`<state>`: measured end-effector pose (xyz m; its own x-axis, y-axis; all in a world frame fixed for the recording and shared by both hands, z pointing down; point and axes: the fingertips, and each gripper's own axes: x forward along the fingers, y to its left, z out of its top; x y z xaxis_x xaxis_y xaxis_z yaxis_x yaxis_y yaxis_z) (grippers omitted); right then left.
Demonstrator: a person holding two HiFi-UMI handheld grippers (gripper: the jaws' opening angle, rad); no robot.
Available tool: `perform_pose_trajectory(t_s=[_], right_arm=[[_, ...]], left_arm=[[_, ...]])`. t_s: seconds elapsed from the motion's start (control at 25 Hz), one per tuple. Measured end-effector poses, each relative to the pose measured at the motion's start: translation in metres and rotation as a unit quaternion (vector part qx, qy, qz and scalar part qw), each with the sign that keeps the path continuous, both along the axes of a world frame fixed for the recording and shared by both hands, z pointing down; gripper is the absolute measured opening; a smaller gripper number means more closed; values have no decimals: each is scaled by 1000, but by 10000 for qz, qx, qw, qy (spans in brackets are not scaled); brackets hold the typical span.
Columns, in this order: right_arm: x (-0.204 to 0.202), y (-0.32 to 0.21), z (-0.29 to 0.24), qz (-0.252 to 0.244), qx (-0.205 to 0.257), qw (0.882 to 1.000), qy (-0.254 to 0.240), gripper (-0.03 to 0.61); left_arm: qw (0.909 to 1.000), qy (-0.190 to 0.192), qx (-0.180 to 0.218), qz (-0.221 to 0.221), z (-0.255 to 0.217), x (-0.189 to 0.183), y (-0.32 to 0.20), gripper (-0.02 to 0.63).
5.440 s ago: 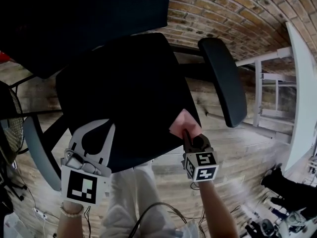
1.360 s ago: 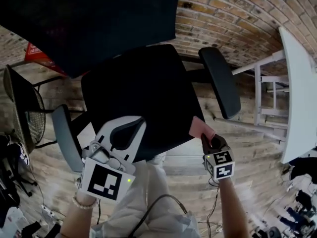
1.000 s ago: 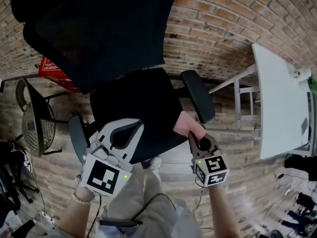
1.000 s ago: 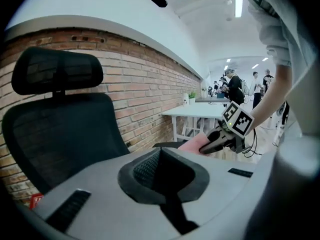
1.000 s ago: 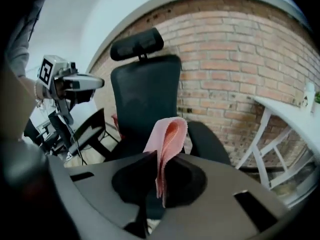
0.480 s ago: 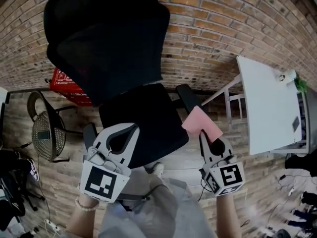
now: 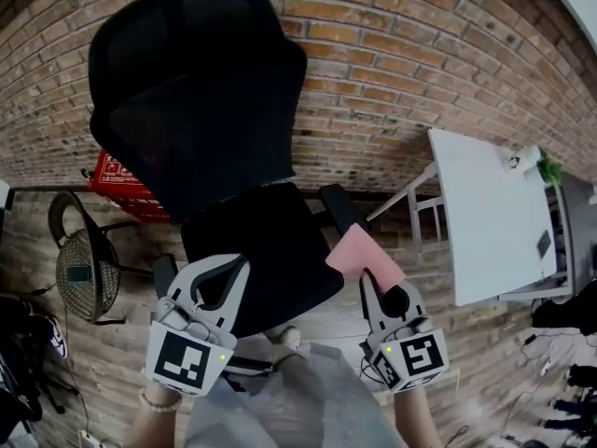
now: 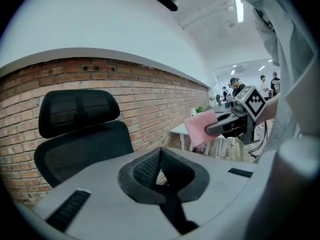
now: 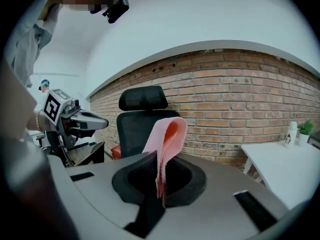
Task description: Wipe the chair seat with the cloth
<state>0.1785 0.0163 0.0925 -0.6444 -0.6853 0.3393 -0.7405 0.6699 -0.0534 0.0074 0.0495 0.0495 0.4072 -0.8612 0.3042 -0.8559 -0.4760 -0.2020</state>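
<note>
A black office chair stands against a brick wall; its seat [image 7: 256,250] lies just beyond both grippers and its tall mesh backrest [image 7: 191,82] rises behind. My right gripper [image 7: 370,280] is shut on a pink cloth [image 7: 362,255], held in the air off the seat's right edge; the cloth [image 9: 165,149] stands folded up from the jaws. My left gripper [image 7: 216,271] is shut with nothing in it, raised over the seat's front edge. From the left gripper view the cloth [image 8: 200,126] and the right gripper [image 8: 222,126] show to the right.
The chair's right armrest [image 7: 334,208] sits next to the cloth. A white table [image 7: 480,217] with a small bottle [image 9: 291,134] stands to the right. A wire basket [image 7: 79,269] and a red box [image 7: 117,180] are at the left. The floor is wood planks.
The view has risen and pulled back from the chair. My right gripper lifted the pink cloth off the seat's front right edge into the air. The left gripper stayed raised and shut.
</note>
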Motion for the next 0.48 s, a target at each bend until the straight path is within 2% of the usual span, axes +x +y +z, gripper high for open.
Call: perform_pose_trajectory(t_s=[0.48], right_arm=[[-25,0,-9,-252,205,9994,126,51]], left_arm=[[10000,28,-9,34,-4,3,-11,18]])
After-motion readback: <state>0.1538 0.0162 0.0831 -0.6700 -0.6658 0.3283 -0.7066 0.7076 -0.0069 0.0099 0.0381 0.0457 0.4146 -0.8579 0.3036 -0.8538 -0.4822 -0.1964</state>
